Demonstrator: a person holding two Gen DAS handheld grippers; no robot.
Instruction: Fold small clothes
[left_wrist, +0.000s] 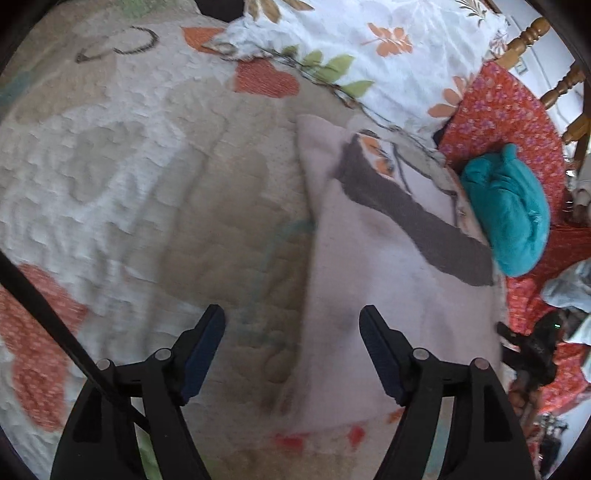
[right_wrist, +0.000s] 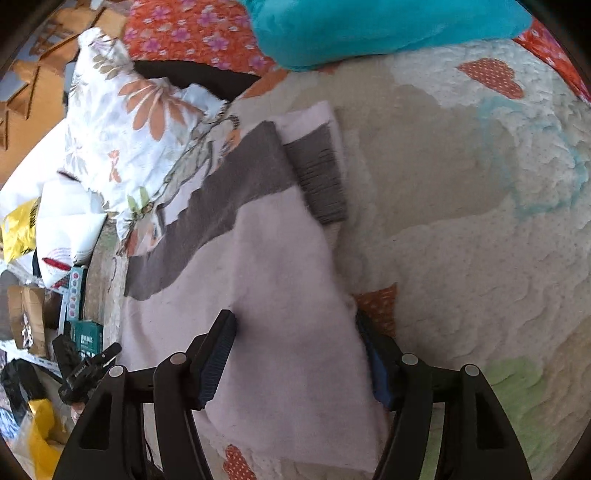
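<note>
A bed covered by a cream quilted bedspread (left_wrist: 129, 177) with orange hearts and faint green and blue patches fills most of both views. On it lies the pale pink garment (right_wrist: 280, 288), the piece being folded, spread flat with a broad grey band (right_wrist: 221, 206) running slantwise across its far part and a ribbed grey cuff (right_wrist: 319, 177) turned over near its far edge. In the left wrist view the same garment (left_wrist: 388, 266) runs from the near edge up towards the pillow, its long left edge lying straight on the bedspread.

Beyond the garment a white pillow (left_wrist: 369, 48) printed with orange flowers and green leaves rests at the head of the bed, beside an orange-red floral cloth (left_wrist: 498, 110). A teal bundle of fabric (left_wrist: 513, 210) sits on that cloth, just beside the garment's grey band. A wooden bed rail (left_wrist: 532, 40) shows at the far corner.

The left tool (left_wrist: 291, 343) stands wide open with nothing clamped; its right finger is over the pink garment, its left finger over bare bedspread, and the garment's edge passes between them. The right tool (right_wrist: 295, 350) is likewise spread wide and grips nothing, its fingers to either side of the near part of the garment. Whether the pads touch the cloth is unclear.

Off the bed's side, cardboard boxes (right_wrist: 26, 317) and a yellow bag (right_wrist: 18, 229) are in view.
</note>
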